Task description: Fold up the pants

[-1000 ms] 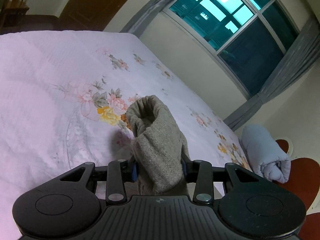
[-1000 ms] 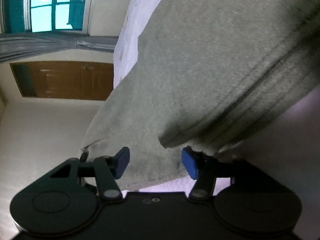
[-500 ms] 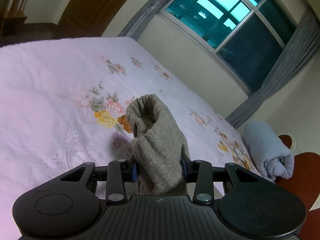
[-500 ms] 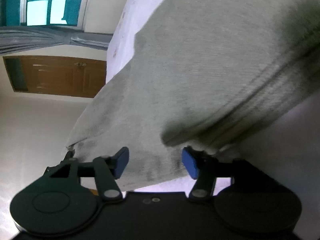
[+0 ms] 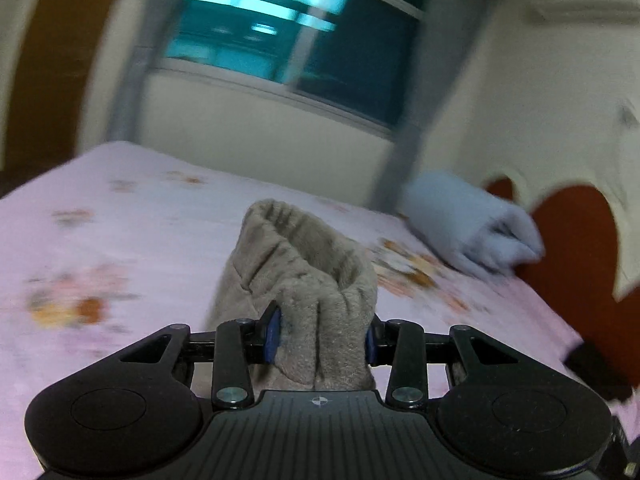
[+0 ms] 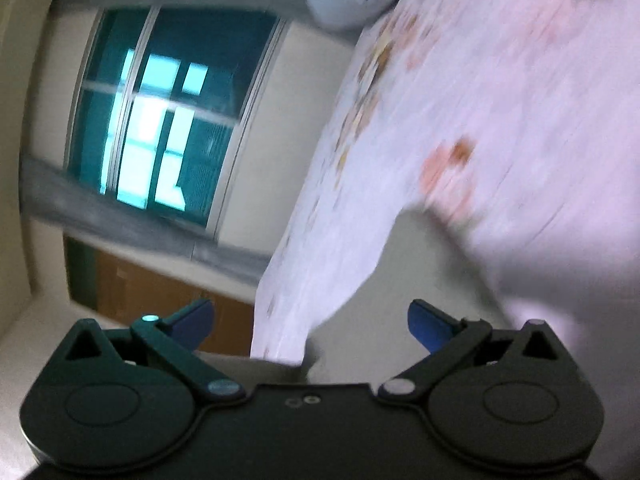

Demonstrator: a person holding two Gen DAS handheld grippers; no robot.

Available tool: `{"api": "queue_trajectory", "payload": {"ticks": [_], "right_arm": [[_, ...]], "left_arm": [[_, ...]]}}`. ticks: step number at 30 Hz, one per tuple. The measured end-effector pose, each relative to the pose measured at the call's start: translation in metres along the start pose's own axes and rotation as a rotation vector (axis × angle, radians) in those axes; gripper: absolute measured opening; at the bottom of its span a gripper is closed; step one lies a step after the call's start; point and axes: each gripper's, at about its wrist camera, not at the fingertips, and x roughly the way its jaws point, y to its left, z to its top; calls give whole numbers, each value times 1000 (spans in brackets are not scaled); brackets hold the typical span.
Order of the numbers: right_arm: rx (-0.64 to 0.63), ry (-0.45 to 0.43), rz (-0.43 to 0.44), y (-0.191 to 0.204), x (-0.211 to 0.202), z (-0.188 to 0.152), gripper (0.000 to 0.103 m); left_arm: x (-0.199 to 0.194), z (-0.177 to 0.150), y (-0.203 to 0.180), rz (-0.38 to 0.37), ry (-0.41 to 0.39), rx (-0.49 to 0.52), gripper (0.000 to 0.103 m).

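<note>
Counts recorded: one pair of grey pants (image 5: pixel 304 280) is showing near centre; one rolled pale-blue blanket (image 5: pixel 472 224) is lying far right; one floral bedsheet (image 5: pixel 120 240) is covering one bed; one window (image 5: pixel 296 36) and one brown door (image 6: pixel 160 292) are appearing far off; two grippers, left (image 5: pixel 320 338) and right (image 6: pixel 310 322), are showing.

Both tools are matte black plastic. The left gripper (image 5: pixel 320 336) has a ribbed centre plate with a small crosshair mark, two round side discs, silver screws on its linkage arms and blue pads on its jaws. The right gripper (image 6: pixel 312 320) has the same discs, screws and blue pads.
</note>
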Motion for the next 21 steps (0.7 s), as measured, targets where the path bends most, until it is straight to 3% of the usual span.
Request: {"api": "queue_trajectory", "payload": {"ticks": [3, 7, 9, 10, 11, 13, 16, 21], "right_arm": [[15, -46, -12, -15, -26, 23, 97], [34, -85, -47, -38, -50, 46, 97], [56, -94, -73, -51, -62, 52, 97], [60, -97, -81, -54, -63, 54, 97], [61, -99, -87, -57, -65, 55, 97], [55, -106, -90, -59, -72, 60, 97], [57, -81, -84, -59, -65, 60, 98], [21, 114, 10, -37, -18, 31, 97]], "left_arm": [[41, -29, -68, -66, 79, 81, 39], [106, -105, -141, -106, 276, 198, 41], [128, -144, -161, -142, 390, 231, 58], [128, -155, -166, -173, 406, 219, 71], [116, -160, -170, -176, 363, 215, 84], [85, -152, -172, -173, 271, 201, 97], [53, -123, -141, -165, 189, 159, 97], [0, -86, -37, 40, 108, 33, 100]]}}
